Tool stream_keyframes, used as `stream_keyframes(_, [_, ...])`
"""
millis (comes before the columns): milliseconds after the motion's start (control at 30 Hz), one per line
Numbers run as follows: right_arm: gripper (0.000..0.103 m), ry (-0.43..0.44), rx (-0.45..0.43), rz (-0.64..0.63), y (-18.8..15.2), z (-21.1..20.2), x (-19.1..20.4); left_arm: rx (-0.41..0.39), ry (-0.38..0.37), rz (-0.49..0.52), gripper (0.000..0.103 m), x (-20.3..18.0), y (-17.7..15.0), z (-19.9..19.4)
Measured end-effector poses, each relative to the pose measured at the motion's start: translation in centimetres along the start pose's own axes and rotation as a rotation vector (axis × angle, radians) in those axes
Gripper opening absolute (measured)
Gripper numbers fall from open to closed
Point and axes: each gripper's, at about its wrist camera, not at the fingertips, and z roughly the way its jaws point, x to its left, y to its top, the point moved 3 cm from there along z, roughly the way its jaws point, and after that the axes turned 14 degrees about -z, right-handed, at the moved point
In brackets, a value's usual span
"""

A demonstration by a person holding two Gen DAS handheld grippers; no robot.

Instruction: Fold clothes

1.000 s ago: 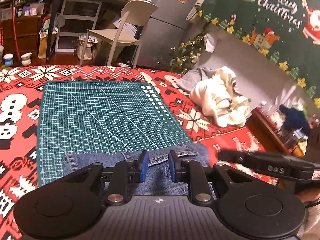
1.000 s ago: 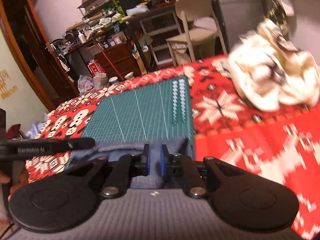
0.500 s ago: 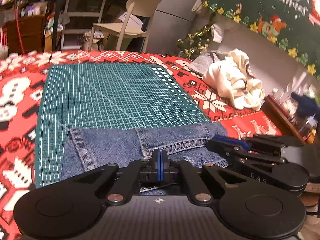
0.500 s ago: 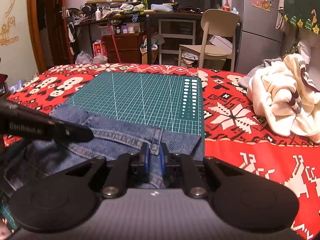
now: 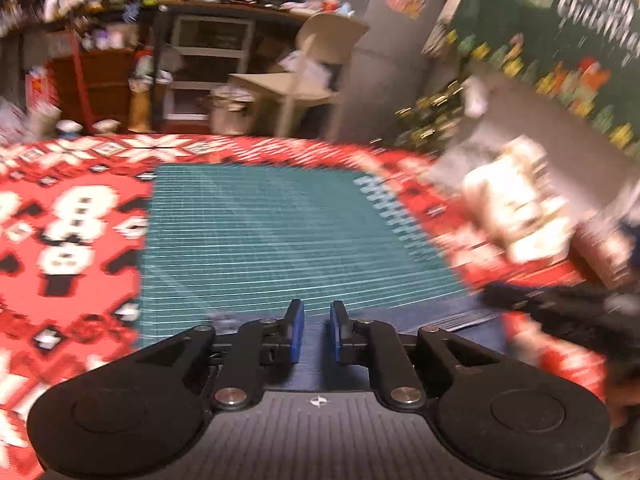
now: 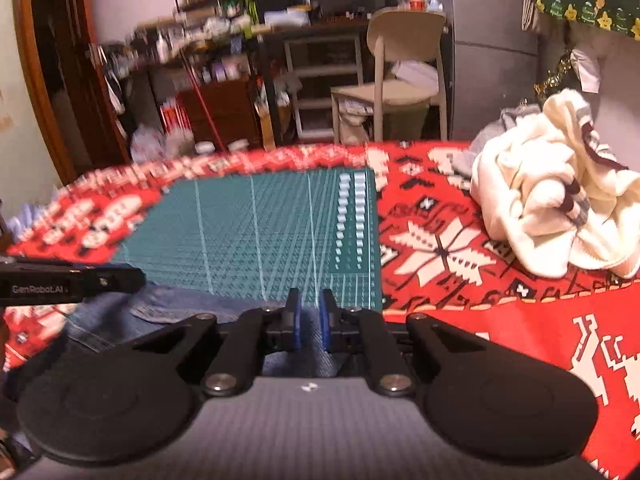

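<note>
My left gripper (image 5: 316,332) is opening, denim between its pads. My right gripper (image 6: 308,320) is nearly closed on the same jeans (image 6: 168,312), at the near edge of the green mat (image 6: 256,232). Risk: a slack grip lets that edge slip. Beyond the mat: one white garment (image 6: 552,208), one chair (image 6: 404,64).

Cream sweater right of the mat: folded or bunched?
Bunched, not folded: the cream sweater sits as a crumpled heap on the red cloth.
</note>
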Motion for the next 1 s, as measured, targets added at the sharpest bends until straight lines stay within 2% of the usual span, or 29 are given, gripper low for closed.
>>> stream_keyframes(67, [0.01, 0.004, 0.023, 0.007, -0.8, 0.7, -0.3, -0.012, -0.014, -0.02, 0.003, 1.1, -0.4, -0.2])
stream_keyframes(267, [0.011, -0.04, 0.056, 0.039, -2.7, 0.5, -1.8, -0.017, -0.039, -0.103, 0.003, 2.7, -0.4, -0.7])
stream_keyframes(400, [0.006, -0.016, 0.057, 0.169, -3.9, -0.7, -3.7, -0.043, -0.047, -0.163, 0.002, 3.0, -0.3, -1.7])
stream_keyframes(500, [0.006, -0.026, 0.02, 0.188, -4.0, -1.8, -4.5, -0.067, -0.078, -0.191, 0.005, 3.3, 0.3, -2.8])
stream_keyframes(633, [0.006, -0.014, -0.055, 0.156, -2.1, -2.3, -4.3, -0.073, -0.118, -0.186, 0.006, 3.2, 1.7, -3.1])
stream_keyframes(733, [0.006, 0.021, -0.039, 0.113, -0.9, -1.1, -3.0, -0.012, -0.051, -0.142, 0.006, 2.9, 1.9, -1.4])
stream_keyframes(800, [0.006, 0.023, 0.005, 0.095, -1.0, -0.1, -2.5, -0.011, -0.014, -0.122, 0.003, 3.2, 1.5, -0.8])
stream_keyframes(1000, [0.006, -0.033, 0.073, 0.123, -3.4, -0.3, -4.2, -0.019, -0.019, -0.152, 0.003, 3.7, 1.5, -1.9])
